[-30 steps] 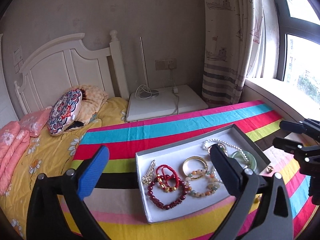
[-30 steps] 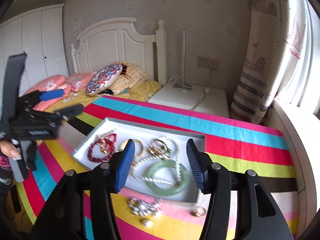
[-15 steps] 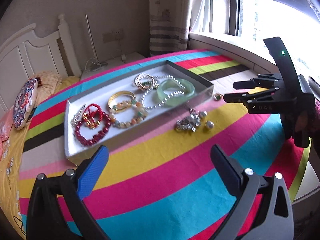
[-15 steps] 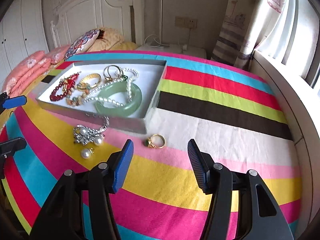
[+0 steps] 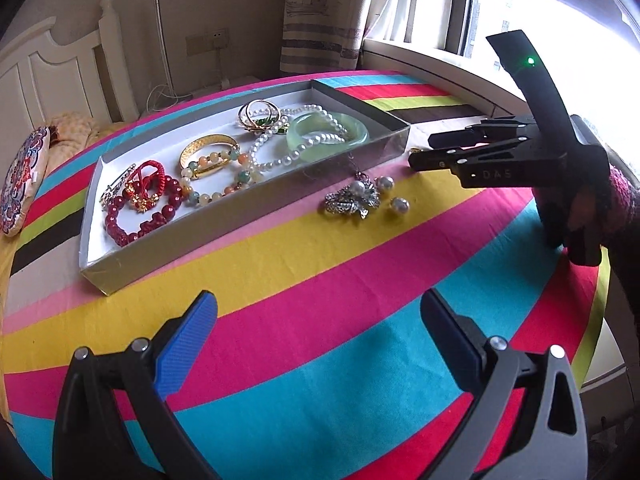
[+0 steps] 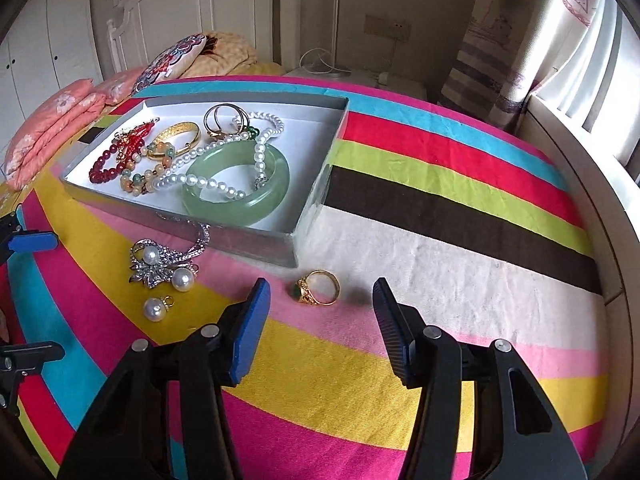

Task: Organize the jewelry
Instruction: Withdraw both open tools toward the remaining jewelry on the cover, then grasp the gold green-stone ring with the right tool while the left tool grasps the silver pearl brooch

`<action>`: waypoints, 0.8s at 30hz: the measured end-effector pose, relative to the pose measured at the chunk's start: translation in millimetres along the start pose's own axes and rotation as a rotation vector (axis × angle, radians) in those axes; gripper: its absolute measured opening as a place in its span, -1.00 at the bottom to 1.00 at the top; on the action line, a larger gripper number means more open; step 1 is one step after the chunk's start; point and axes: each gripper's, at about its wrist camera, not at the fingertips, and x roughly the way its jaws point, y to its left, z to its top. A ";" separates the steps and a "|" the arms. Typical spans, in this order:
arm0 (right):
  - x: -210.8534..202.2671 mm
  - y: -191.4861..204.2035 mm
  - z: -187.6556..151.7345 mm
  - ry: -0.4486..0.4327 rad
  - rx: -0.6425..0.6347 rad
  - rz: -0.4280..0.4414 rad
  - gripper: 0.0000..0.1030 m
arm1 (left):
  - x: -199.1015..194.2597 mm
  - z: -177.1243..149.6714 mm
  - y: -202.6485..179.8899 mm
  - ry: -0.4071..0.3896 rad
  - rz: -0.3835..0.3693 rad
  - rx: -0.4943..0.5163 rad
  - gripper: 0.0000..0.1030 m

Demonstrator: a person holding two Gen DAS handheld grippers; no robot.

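A grey box (image 5: 256, 204) (image 6: 244, 238) with a white floor holds a jade bangle (image 6: 240, 204), a pearl necklace (image 6: 208, 184), a gold bangle (image 6: 176, 136), a red bead bracelet (image 5: 140, 224) and several rings. Outside it, on the striped cloth, lie a silver pearl brooch (image 6: 160, 264) (image 5: 352, 200), a loose pearl drop (image 6: 155, 309) and a gold ring with a green stone (image 6: 318, 287). My right gripper (image 6: 320, 294) (image 5: 422, 151) hovers low over that ring. Its jaws are closing and the pads do not touch the ring. My left gripper (image 5: 318, 308) stands open over bare cloth.
The striped cloth (image 6: 440, 240) covers a bed with a white headboard (image 6: 192, 4) and pillows (image 6: 52, 128) at the far left. A white nightstand (image 6: 360, 76), a curtain (image 5: 320, 12) and a window sill (image 5: 440, 68) lie beyond. A hand in a dark red sleeve (image 5: 616, 200) holds the right gripper.
Both grippers have sunk and tipped down toward the cloth. The right one came over the gold ring and its jaws have narrowed a little. The left one swung right, in front of the box.
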 end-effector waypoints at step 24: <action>-12.6 11.8 -12.6 -0.010 -0.035 0.033 -0.54 | 14.1 11.1 1.5 0.061 -0.001 -0.006 0.95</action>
